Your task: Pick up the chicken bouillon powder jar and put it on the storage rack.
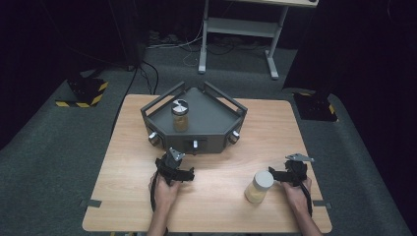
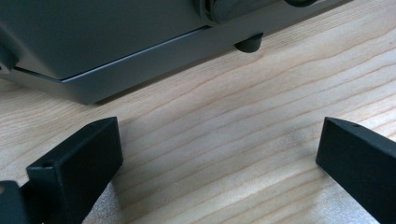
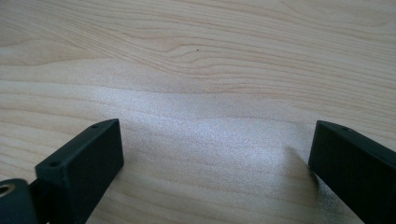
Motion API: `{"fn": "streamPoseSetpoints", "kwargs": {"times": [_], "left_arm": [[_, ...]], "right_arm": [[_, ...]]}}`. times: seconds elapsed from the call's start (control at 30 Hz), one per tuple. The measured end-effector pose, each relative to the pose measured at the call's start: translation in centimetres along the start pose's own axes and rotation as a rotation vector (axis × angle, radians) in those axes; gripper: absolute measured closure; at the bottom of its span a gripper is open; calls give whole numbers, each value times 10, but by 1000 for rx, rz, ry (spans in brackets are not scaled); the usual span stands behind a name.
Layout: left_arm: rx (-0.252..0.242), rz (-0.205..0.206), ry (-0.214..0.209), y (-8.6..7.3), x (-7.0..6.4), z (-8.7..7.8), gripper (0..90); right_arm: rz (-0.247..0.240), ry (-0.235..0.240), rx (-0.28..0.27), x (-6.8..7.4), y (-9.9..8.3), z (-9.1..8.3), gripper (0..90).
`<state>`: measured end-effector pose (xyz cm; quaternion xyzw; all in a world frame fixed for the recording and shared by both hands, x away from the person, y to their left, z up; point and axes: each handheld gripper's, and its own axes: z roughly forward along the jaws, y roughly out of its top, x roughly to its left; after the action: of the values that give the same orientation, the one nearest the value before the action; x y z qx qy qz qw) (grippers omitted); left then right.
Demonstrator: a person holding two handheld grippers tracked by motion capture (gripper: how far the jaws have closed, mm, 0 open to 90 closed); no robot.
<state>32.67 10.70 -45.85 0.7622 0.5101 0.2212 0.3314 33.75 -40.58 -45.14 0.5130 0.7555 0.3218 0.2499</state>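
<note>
A grey angular tray point(image 1: 214, 121) with rails and front knobs stands at the back middle of the wooden table point(image 1: 216, 206). Inside it is an upright jar point(image 1: 180, 116) with amber contents and a black-and-white lid. A second jar point(image 1: 259, 187), white-lidded, stands on the table at the front right. My left gripper point(image 1: 173, 164) sits just before the tray's front wall, open and empty; its own view shows the jaws wide apart point(image 2: 219, 140) over bare wood, facing the tray's base point(image 2: 93, 42). My right gripper point(image 1: 284, 175) rests just right of the white-lidded jar, open and empty point(image 3: 217, 137).
A black rubber foot point(image 2: 249, 43) props up the tray. Beyond the table, a white metal stand point(image 1: 236, 29) and cables lie on grey carpet. Hazard-striped blocks point(image 1: 83, 91) point(image 1: 314, 105) flank the table's far corners.
</note>
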Motion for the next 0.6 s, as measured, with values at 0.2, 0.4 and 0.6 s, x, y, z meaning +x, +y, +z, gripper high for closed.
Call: {"fn": "streamPoseSetpoints", "kwargs": {"times": [0.2,0.4,0.6], "left_arm": [[0,0,0,0,0,0,4],[0,0,0,0,0,0,4],[-1,-1,0,0,0,0,4]], "right_arm": [[-12,2,-14,-3,-3,-11,18],[-25,9,-27,-8,-7,-23,19],[-47,36,-46,-11,-20,-39,21]]}}
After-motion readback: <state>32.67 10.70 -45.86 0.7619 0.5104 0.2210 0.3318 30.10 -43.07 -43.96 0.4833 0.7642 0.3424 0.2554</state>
